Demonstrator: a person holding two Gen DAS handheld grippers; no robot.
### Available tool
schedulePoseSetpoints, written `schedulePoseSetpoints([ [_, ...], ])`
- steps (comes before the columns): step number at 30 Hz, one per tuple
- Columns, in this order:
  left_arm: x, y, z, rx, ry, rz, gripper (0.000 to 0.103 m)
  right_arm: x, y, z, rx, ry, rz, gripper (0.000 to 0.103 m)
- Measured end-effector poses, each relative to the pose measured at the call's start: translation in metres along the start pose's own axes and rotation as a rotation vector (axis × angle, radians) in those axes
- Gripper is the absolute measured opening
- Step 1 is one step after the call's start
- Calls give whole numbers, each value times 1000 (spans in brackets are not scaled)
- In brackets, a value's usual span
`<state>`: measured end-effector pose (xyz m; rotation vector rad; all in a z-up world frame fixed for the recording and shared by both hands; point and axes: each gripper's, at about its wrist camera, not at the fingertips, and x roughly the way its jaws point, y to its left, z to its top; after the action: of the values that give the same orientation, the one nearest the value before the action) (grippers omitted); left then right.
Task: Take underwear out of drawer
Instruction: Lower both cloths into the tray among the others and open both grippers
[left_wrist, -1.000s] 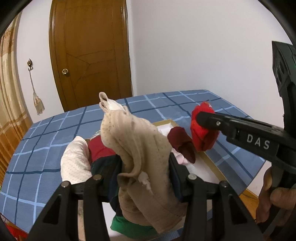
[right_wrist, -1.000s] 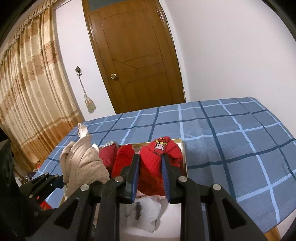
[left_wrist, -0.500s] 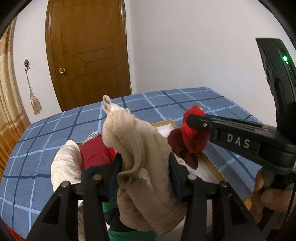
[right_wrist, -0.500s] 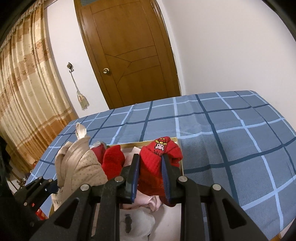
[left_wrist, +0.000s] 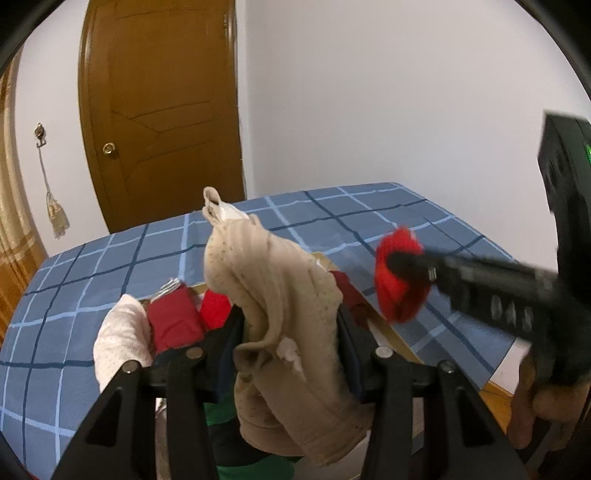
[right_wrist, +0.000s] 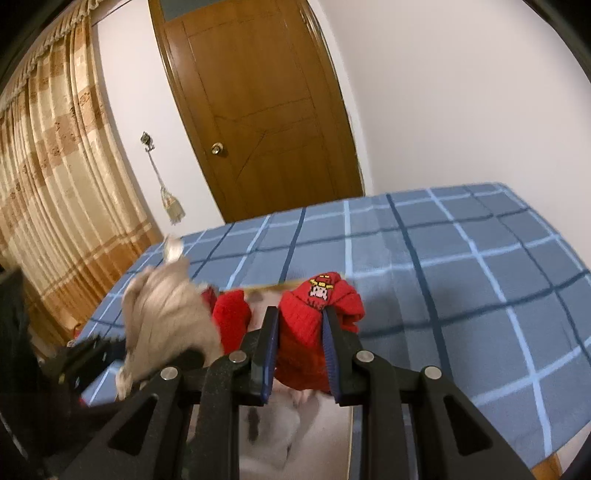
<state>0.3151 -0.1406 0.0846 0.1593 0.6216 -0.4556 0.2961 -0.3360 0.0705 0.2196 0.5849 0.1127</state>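
The beige dotted fabric underwear (left_wrist: 284, 295) is clamped between the pads of the left claw (left_wrist: 290, 332) and hangs up out of the drawer, with its folded waistband drooping toward the camera at 6 o'clock. The red knitted garment with a small cartoon patch (right_wrist: 314, 314) is gripped tightly in the right claw (right_wrist: 300, 325), and in the left view it is seen lifted above the blue checked bed cover (right_wrist: 480, 277), at 3 o'clock from the beige piece. So I judge that two pieces are already raised free, but neither is put down yet. The shallow wooden-edged drawer (left_wrist: 391, 332) lies open on the bed below both claws and is not empty: a dark red folded cloth (left_wrist: 173, 321), a pale pink perforated cloth (left_wrist: 122, 339) at 9 o'clock, something green (left_wrist: 221, 410) under the left claw, and white cloth (right_wrist: 284, 432) under the right claw remain inside. The two claws are near each other, so the hanging fabrics could catch one another or the drawer edge. Beyond, at 12 o'clock, stand a brown wooden door (right_wrist: 266, 110) and a beige patterned curtain (right_wrist: 55, 184) at 10 o'clock. A hand (left_wrist: 546, 410) holds the right tool's handle.
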Motion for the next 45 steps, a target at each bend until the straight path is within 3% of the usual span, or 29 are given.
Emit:
schedulePoseSetpoints([
  [8,19,-17,16,9,19,-31,47,-7,-5,-36,-31,87,16,26],
  [21,95,-22,15,30,218,33,47,29,-3,-63,-35,184,49,26],
  [28,111,-14,13,-3,244,27,48,44,-6,-63,-27,195,54,26],
  [34,125,-4,12,-57,270,3,52,52,-7,-63,-12,190,52,26],
  [38,119,-6,12,-38,259,26,65,49,-2,-65,-44,177,50,28],
  [41,104,-2,11,-57,239,42,79,42,-3,-68,-38,158,69,44],
  [43,90,1,12,-77,218,50,86,36,-3,-70,-24,147,70,68],
  [45,73,3,12,-80,179,85,100,28,-1,-71,-15,132,73,71],
])
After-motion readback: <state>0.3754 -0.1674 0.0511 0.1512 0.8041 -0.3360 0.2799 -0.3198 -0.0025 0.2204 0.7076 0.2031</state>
